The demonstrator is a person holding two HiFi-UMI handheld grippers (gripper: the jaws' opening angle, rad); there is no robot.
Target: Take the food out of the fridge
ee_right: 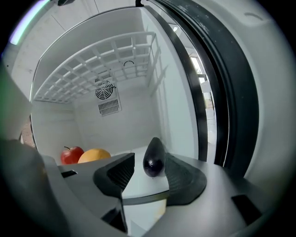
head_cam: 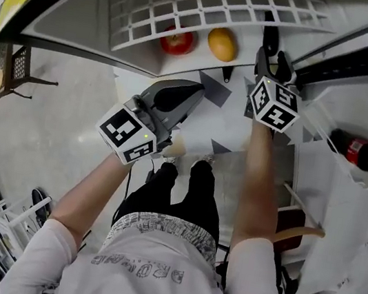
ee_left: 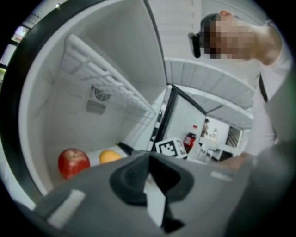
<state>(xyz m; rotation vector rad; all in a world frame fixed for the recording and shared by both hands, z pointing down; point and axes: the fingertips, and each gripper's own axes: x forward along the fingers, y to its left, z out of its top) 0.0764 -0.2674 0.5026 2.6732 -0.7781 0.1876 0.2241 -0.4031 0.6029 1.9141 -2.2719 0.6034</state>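
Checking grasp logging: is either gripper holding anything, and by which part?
Nothing clamped. Right gripper is open around the eggplant, a gap at one jaw. Left gripper is shut, empty.

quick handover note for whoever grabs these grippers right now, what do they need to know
Left gripper: fingers together, empty, held outside the fridge front.
Right gripper: reached inside the fridge, fingers open around the eggplant; a gap shows beside one finger, so it is not clamped yet.
Things: apple and orange sit side by side on the fridge floor, left of the eggplant. A bottle lies in the door rack.
Done: door open, right gripper lined up on the eggplant.
Left: close on the eggplant and lift it out, then fetch the apple and orange; none of the food is out yet.
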